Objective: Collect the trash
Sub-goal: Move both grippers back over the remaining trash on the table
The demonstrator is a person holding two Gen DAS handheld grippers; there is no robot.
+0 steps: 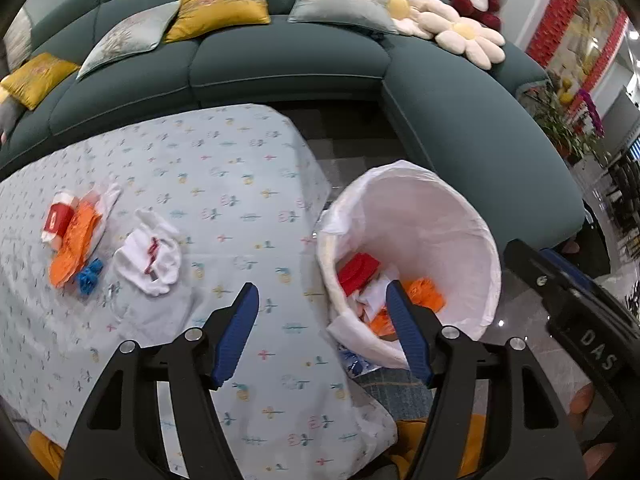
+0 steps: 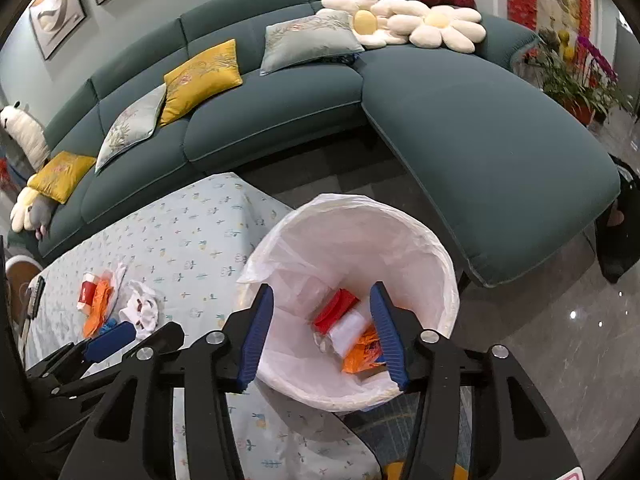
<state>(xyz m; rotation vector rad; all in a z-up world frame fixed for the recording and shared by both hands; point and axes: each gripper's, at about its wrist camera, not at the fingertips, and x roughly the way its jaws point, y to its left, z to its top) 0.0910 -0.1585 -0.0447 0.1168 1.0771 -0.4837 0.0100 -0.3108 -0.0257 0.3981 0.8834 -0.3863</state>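
Trash bin (image 2: 416, 248) as landmark: white-lined, standing on the floor just off the corner of the table (image 1: 224, 168) with its pale flower-print cloth. Inside the bin, at the bottom: a red piece (image 2: 335, 309), a white scrap (image 2: 350, 330) and orange plastic (image 2: 362, 354), lying loose together. Right claw (image 2: 322, 334) poised directly over the bin's mouth, blue pads parted about halfway, gripping nothing; red piece and white scrap seen between the two pads but lower down, in the bin, touched by neither pad; orange plastic close beside the right-hand pad. Left claw (image 1: 322, 326) straddling the bin's near-left rim, also standing well apart and empty, one pad over the cloth, the other over the bin's opening, above the orange plastic (image 1: 426, 292). Left of the bin, well away across the cloth and well apart from both claws: a crumpled white wrapper with red markings (image 1: 148, 258); farther left, an orange bag (image 1: 74, 246) with a red-and-white carton (image 1: 58, 220) touching its upper edge and a small blue crumple (image 1: 90, 276) touching its lower edge. Beyond the bin, a dark green sofa (image 1: 288, 60) with yellow and grey cushions. Right of the bin, glossy grey floor (image 2: 560, 320).
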